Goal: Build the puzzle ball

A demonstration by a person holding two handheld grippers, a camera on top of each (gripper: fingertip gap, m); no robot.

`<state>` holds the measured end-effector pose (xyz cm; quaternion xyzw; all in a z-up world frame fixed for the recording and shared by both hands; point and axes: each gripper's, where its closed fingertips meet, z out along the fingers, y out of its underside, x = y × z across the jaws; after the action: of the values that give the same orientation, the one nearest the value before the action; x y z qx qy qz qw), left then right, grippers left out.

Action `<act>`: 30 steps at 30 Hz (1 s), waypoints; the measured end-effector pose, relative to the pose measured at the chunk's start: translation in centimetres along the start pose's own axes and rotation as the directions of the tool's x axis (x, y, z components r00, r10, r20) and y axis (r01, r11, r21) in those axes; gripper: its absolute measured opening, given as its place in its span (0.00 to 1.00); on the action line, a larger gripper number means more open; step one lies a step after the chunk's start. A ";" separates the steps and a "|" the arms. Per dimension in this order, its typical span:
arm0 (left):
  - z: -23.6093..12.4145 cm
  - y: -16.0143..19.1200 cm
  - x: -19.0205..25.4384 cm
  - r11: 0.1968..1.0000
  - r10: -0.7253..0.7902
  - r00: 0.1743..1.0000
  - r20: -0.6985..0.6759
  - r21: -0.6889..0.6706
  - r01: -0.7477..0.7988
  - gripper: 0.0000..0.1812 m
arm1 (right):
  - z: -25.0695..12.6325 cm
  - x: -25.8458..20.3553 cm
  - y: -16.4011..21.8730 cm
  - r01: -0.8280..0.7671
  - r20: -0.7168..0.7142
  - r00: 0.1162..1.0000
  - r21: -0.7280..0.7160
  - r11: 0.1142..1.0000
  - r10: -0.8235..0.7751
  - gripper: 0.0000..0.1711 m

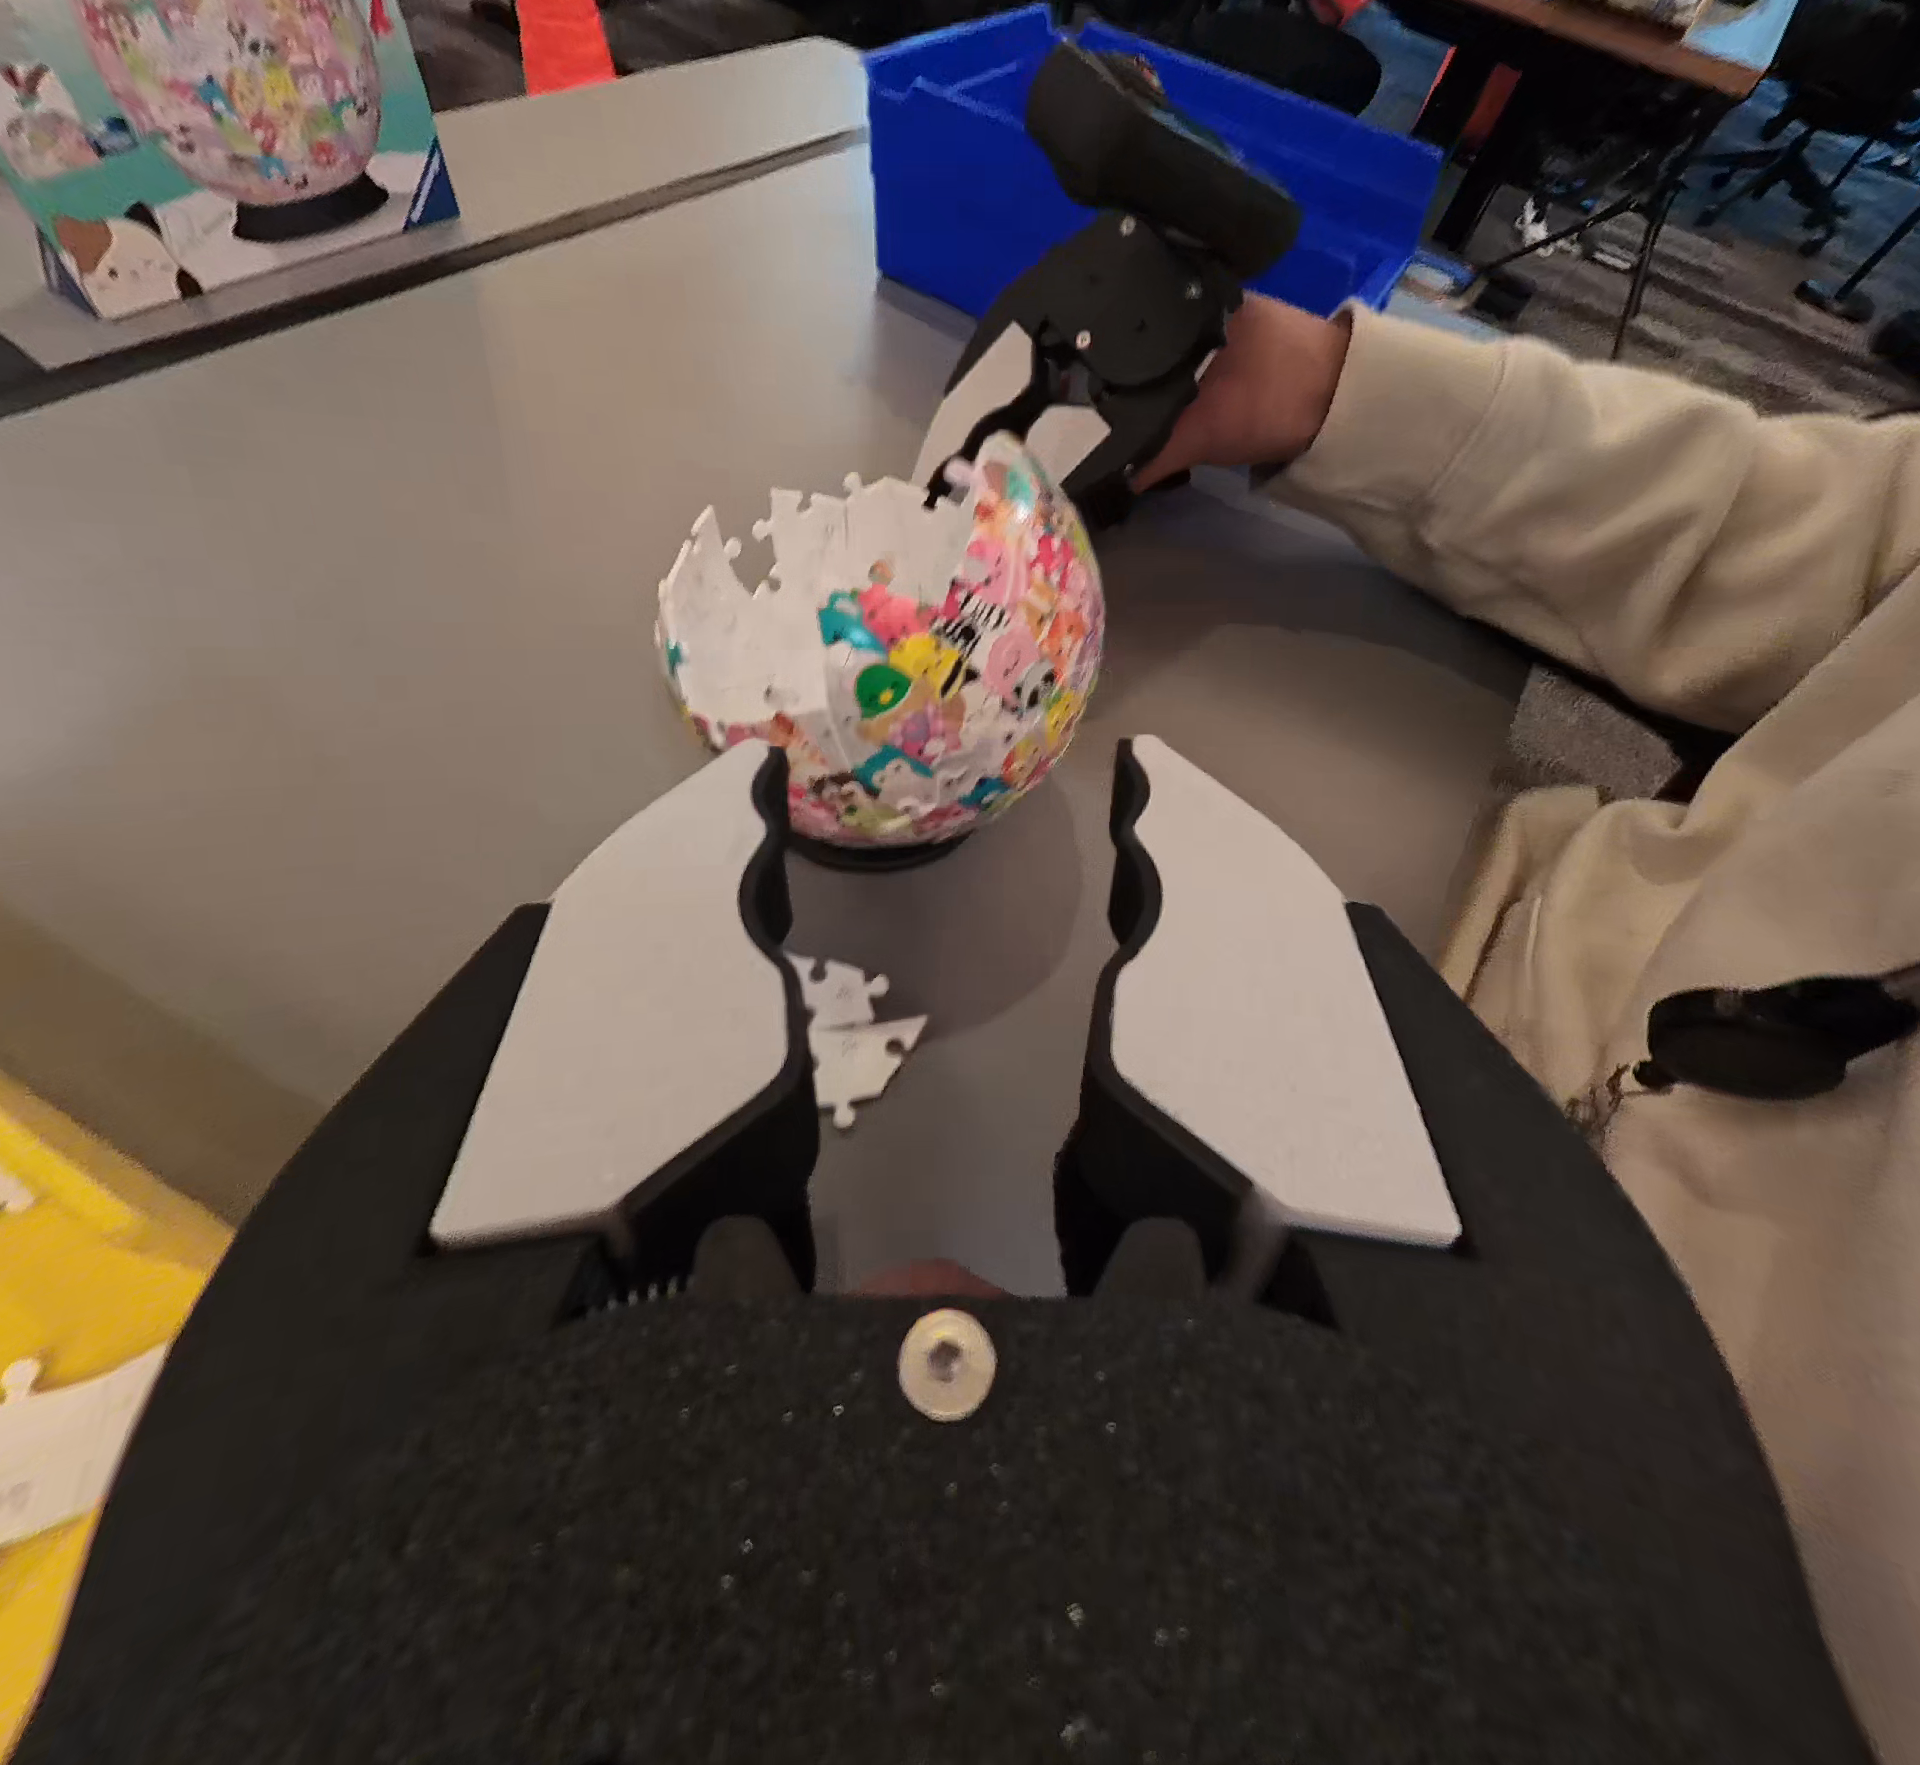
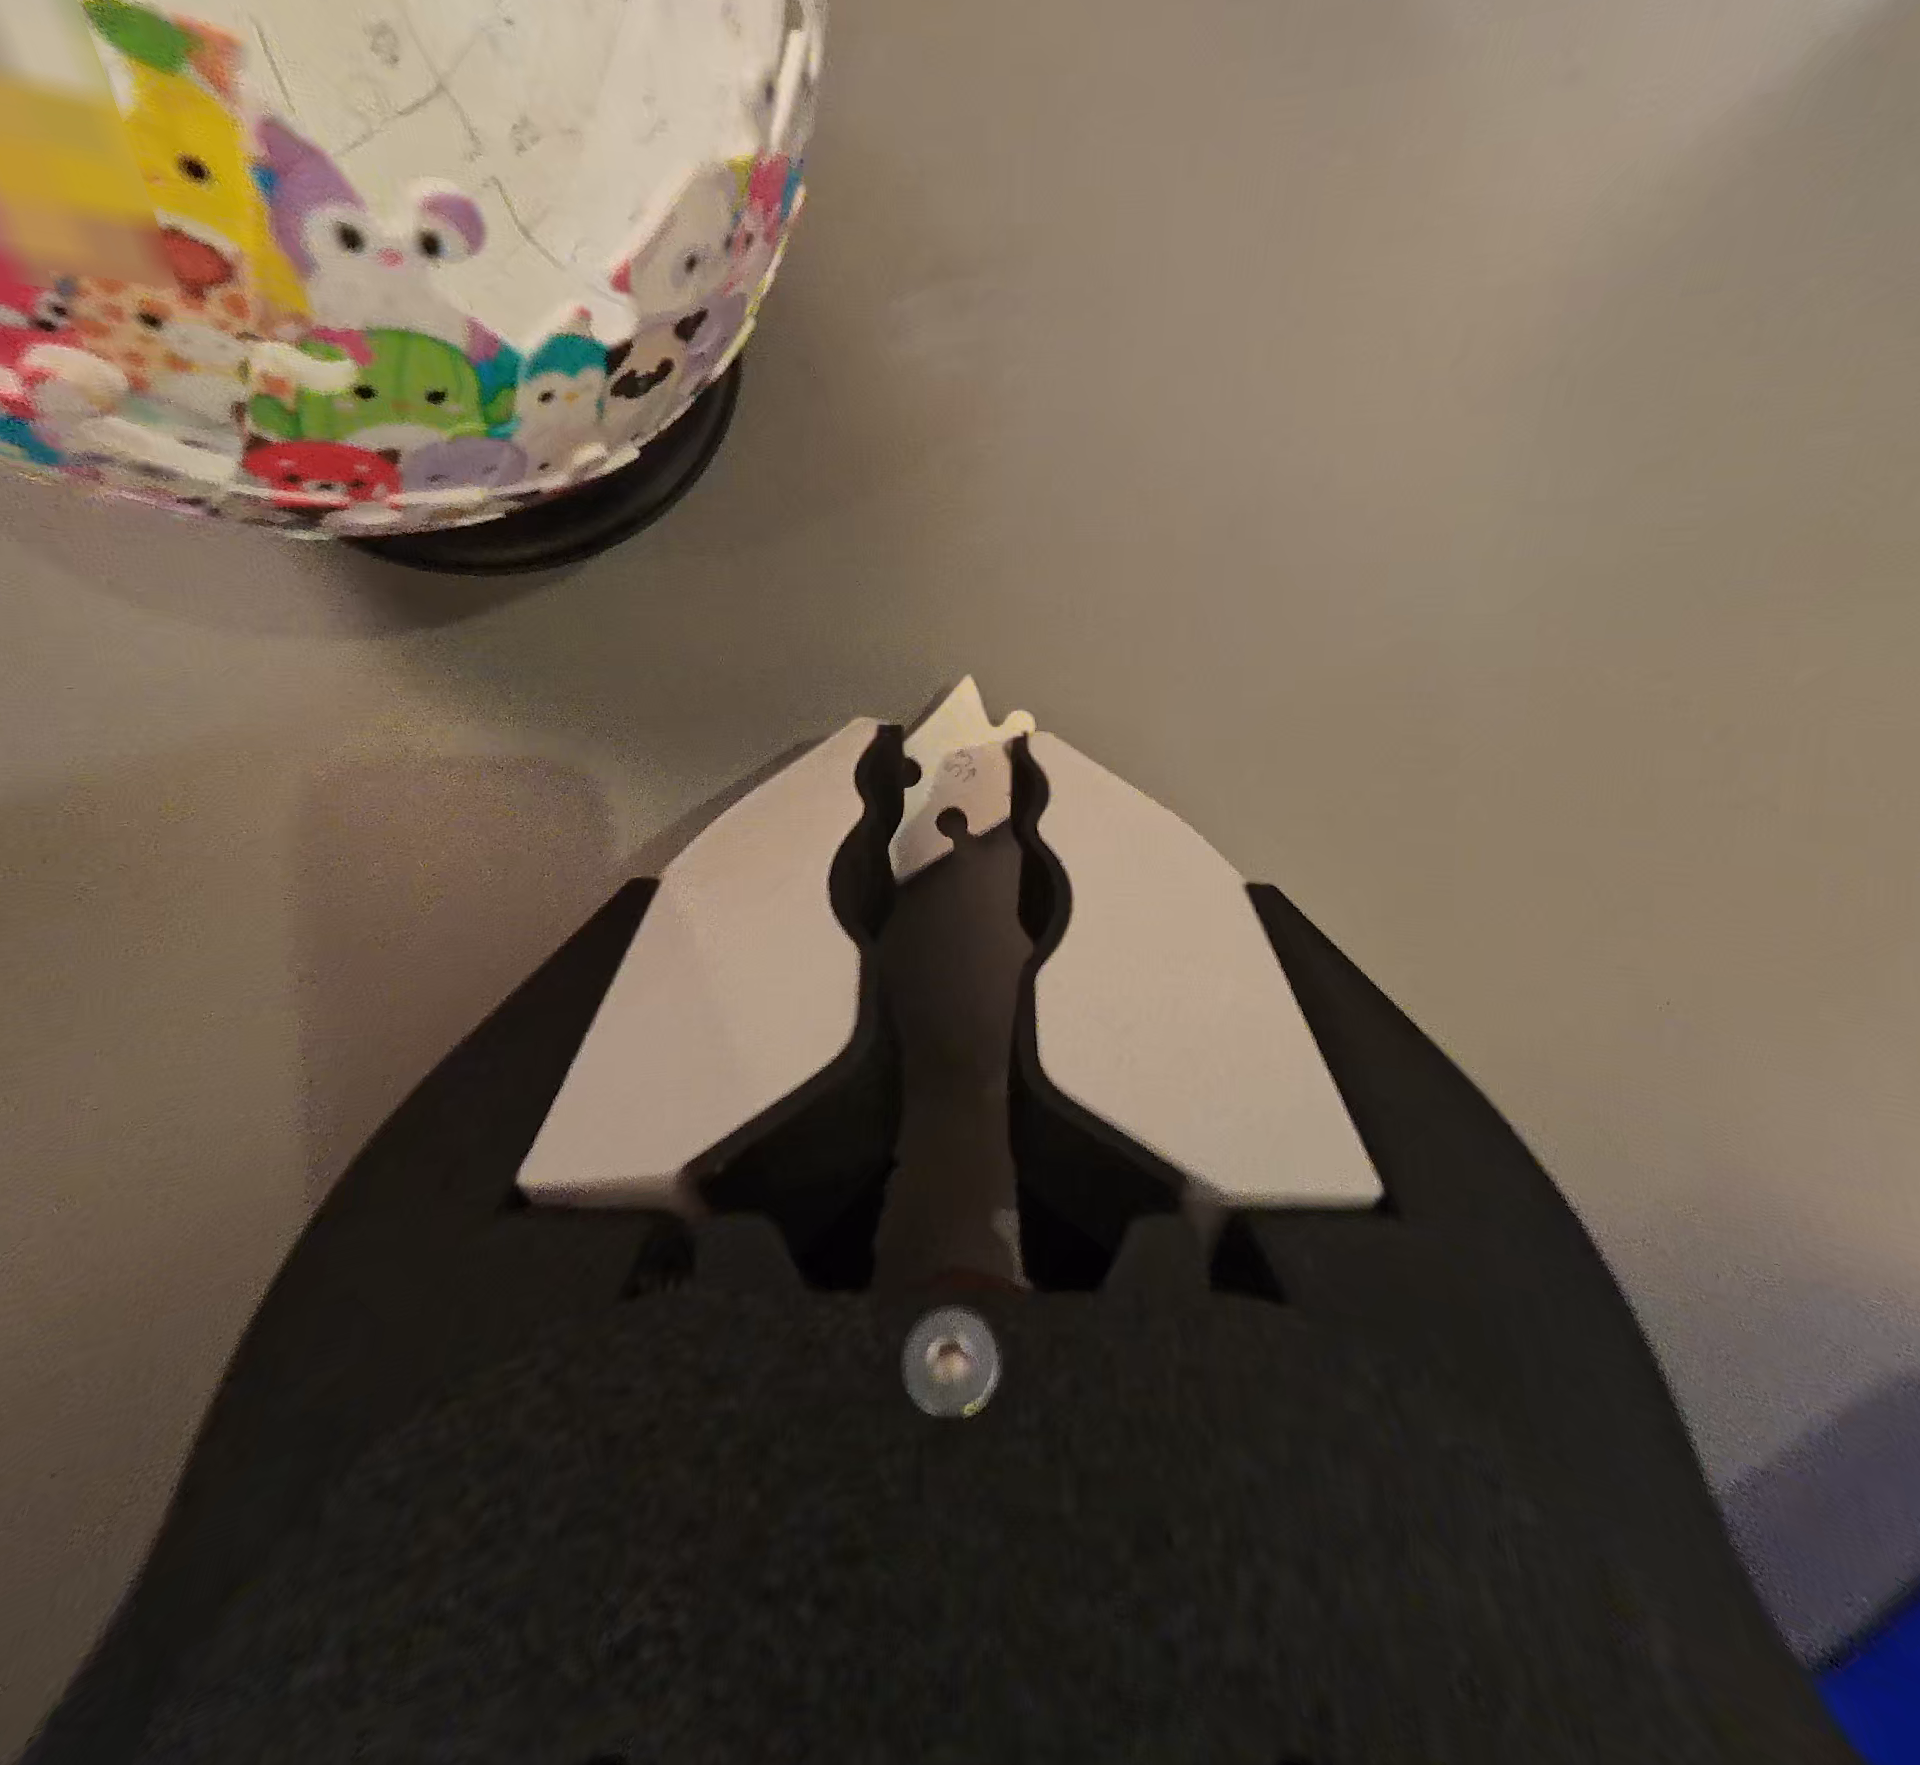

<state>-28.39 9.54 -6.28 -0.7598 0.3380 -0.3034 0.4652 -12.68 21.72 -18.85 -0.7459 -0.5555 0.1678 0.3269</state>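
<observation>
The half-built puzzle ball [image 1: 935,655] stands on a black stand [image 1: 883,851] on the grey table [image 1: 312,624]. Its outside is colourful and its open inside is white. My left gripper [image 1: 948,759] is open and empty just in front of the ball, its fingers [image 1: 665,967] on either side of the ball's lower part, not pressing on it. Two white loose pieces [image 1: 852,1029] lie on the table between its fingers. My right gripper [image 2: 956,759] is shut on a white puzzle piece [image 2: 961,775], white side up, low over the table beside the ball [image 2: 416,209]. It shows behind the ball in the left wrist view [image 1: 1023,474].
The puzzle's box [image 1: 208,74] stands at the back left. A blue bin [image 1: 966,146] sits behind the ball. A yellow bin [image 1: 62,1300] with pieces is at the near left. A person's cream sleeve [image 1: 1558,520] reaches in from the right.
</observation>
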 end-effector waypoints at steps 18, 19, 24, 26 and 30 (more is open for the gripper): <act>4.3 -5.2 8.9 0.958 0.005 0.968 0.252 0.275 -0.077 0.26 | -12.9 -12.0 -15.9 -0.468 0.384 0.881 0.621 0.629 0.277 0.11; 3.9 -5.4 8.8 0.951 -0.013 0.964 0.266 0.302 -0.071 0.23 | -12.7 -12.7 -16.2 -0.486 0.402 0.871 0.624 0.612 0.281 0.12; 2.8 -5.3 9.0 0.934 -0.035 0.964 0.264 0.353 -0.063 0.14 | -12.7 -14.7 -16.8 -0.562 0.488 0.825 0.650 0.512 0.287 0.00; 3.3 -4.7 9.4 0.940 -0.012 0.974 0.227 0.335 -0.066 0.09 | -12.9 -15.2 -16.9 -0.581 0.522 0.810 0.650 0.489 0.268 0.00; 2.7 -2.2 9.6 0.960 -0.050 0.990 0.130 0.280 0.012 0.00 | -13.1 -14.1 -15.1 -0.493 0.404 0.869 0.668 0.558 0.284 0.00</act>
<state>-20.14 3.98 -3.91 -0.7107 0.2477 -0.3030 0.5846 -20.13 7.06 -0.75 -0.6186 -0.2913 0.5434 0.4872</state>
